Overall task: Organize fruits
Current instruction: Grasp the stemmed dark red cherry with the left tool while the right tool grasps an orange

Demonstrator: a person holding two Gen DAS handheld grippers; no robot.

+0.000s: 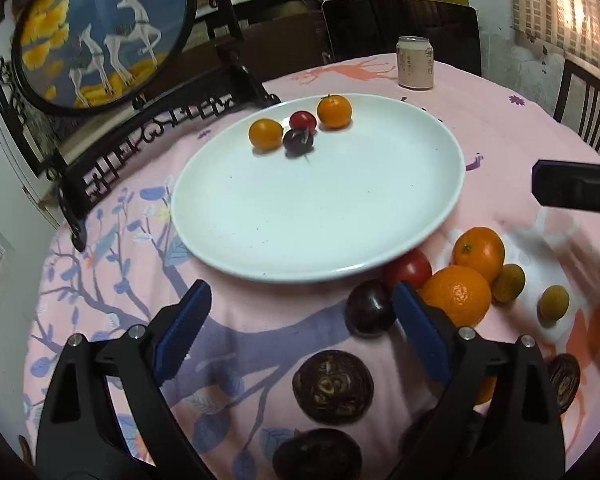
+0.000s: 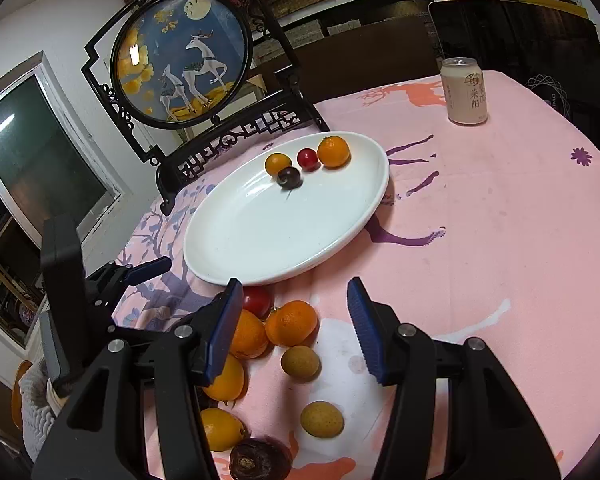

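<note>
A white plate (image 1: 320,216) lay on the tabletop (image 1: 500,140), which was covered by a pink cloth printed with deer and blue branches. At the plate's far side sat four small fruits in a cluster: two small oranges (image 1: 334,111), a red cherry tomato (image 1: 302,120) between them, and a dark plum (image 1: 298,141) just in front, touching or nearly touching the tomato.

The left gripper (image 1: 300,308) hung over the near rim of the plate with its blue pads spread wide and nothing between them. Beside its right finger lay another dark plum (image 1: 370,312), a red tomato (image 1: 408,268) partly tucked under the plate's rim, and two larger oranges (image 1: 478,252) touching each other. Two small tan fruits (image 1: 508,282) sat to their right, one against an orange, the other a little apart. Nearer the camera were dark round fruits (image 1: 332,386) with cut or wrinkled faces.

The right gripper (image 2: 296,320) stood partly open above the loose pile, holding nothing; an orange (image 2: 291,323) and a tan fruit (image 2: 300,362) lay on the cloth below the gap, not touched by the pads. More oranges sat behind its left finger.

A drink can (image 1: 415,63) stood upright at the far edge, well apart from the plate. A round deer picture in a black carved stand (image 2: 180,60) rose behind the plate.
</note>
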